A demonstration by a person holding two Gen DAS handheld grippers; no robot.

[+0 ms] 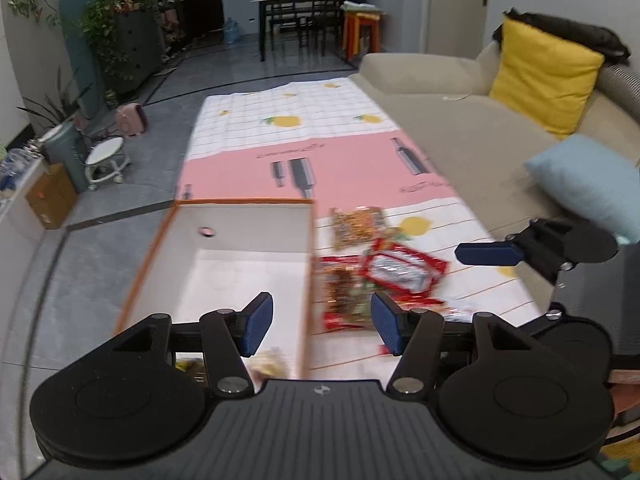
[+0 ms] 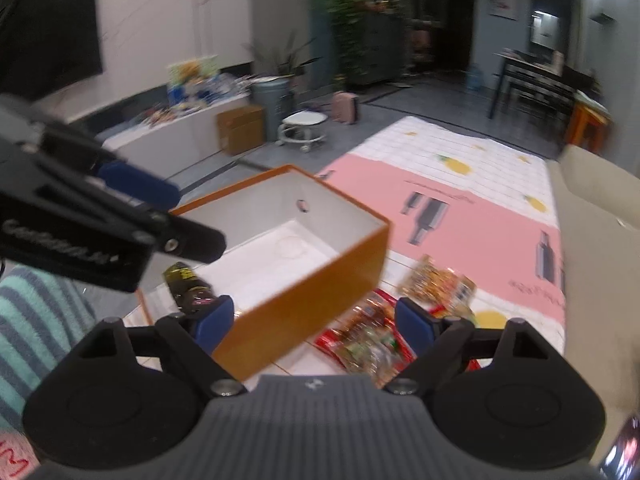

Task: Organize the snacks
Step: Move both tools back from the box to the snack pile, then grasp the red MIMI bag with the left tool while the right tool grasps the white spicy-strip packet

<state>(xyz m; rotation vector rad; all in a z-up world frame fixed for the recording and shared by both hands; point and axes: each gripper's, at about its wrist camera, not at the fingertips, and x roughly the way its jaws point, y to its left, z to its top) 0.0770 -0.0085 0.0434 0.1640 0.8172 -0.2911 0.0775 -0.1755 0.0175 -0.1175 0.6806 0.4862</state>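
An open orange box with a white inside stands on the patterned tablecloth; it also shows in the right wrist view. A yellow snack and a dark snack packet lie in its near end. A pile of red and orange snack packets lies right of the box, and shows in the right wrist view too. My left gripper is open and empty above the box's right wall. My right gripper is open and empty over the box corner and packets.
A beige sofa with a yellow cushion and a blue cushion runs along the table's right side. The floor on the left holds a white stool, a cardboard box and plants.
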